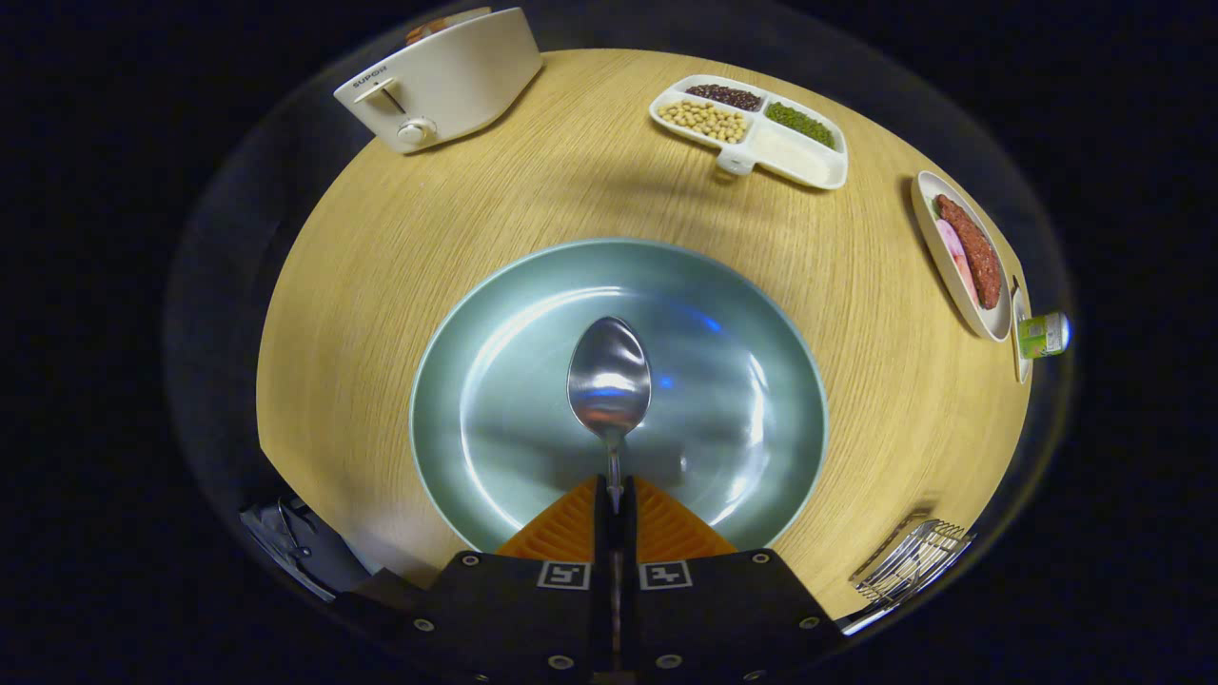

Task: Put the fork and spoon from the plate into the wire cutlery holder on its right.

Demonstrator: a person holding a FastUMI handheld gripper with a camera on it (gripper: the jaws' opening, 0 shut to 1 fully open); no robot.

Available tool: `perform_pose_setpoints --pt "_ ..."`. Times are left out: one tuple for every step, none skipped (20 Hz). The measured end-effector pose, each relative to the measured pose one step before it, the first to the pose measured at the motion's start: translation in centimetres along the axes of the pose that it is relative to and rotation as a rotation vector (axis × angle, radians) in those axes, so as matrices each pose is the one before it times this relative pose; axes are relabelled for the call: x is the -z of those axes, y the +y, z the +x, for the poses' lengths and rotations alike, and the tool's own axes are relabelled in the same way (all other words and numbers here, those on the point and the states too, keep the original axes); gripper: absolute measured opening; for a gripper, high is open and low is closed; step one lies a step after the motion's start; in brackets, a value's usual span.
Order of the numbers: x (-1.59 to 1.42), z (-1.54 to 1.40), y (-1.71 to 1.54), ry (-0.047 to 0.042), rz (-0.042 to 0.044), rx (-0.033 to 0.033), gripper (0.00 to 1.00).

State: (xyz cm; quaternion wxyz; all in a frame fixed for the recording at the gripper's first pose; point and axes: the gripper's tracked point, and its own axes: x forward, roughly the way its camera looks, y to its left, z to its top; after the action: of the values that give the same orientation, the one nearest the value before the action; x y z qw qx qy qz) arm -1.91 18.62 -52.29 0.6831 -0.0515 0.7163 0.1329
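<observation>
**benchwatcher:** So what's the gripper (pixel 615 495) doing here?

**tinkerdan:** The jaws are closed down tight on the spoon (pixel 609 381), clamped on its handle from both sides with barely a slit between them. The bowl of the spoon sticks out straight ahead of the fingers, face up, over the middle of the plate (pixel 495 314). Can't tell if the bowl is touching the plate or is just above it.

**benchwatcher:** And the plate?

**tinkerdan:** Big pale blue-green one, sitting toward the near edge of the round wooden worktop (pixel 381 247), right under the fingers.

**benchwatcher:** Where's the holder?

**tinkerdan:** The wire cutlery holder (pixel 912 561) is off to the right of the plate, at the worktop's near right edge. Too small and warped to see what's inside it.

**benchwatcher:** Other stuff around?

**tinkerdan:** Cream toaster (pixel 442 81) at the far left edge, a divided tray (pixel 809 162) of beans and grains at the far edge, a dish of meat (pixel 966 252) at the right edge with a small green can (pixel 1044 334) just beside it.
</observation>
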Motion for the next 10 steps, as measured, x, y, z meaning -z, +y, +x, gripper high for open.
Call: perform_pose_setpoints --pt "-0.098 -0.421 -0.27 -0.01656 0.00714 0.00031 0.04" --pt "-0.006 -0.429 -0.097 -0.00806 0.01367 -0.00891 0.04" --pt "-0.084 -0.534 -0.1 -0.01207 0.00879 -0.00996 0.04" --pt "-0.152 -0.502 -0.209 -0.01586 0.00808 -0.00324 0.04" --pt "-0.209 -0.682 -0.159 -0.02089 0.01073 -0.00387 0.04" --pt "-0.176 -0.608 -0.16 -0.01917 0.01206 -0.00738 0.04" --pt "0.035 -0.56 -0.115 -0.01379 0.01315 -0.00839 0.04" --pt "-0.12 -0.607 -0.189 -0.01397 0.01444 -0.0099 0.04" --pt "-0.056 -0.577 -0.328 -0.01527 0.01293 -0.00824 0.04" --pt "-0.139 -0.683 -0.322 -0.01924 0.01582 -0.00709 0.04"
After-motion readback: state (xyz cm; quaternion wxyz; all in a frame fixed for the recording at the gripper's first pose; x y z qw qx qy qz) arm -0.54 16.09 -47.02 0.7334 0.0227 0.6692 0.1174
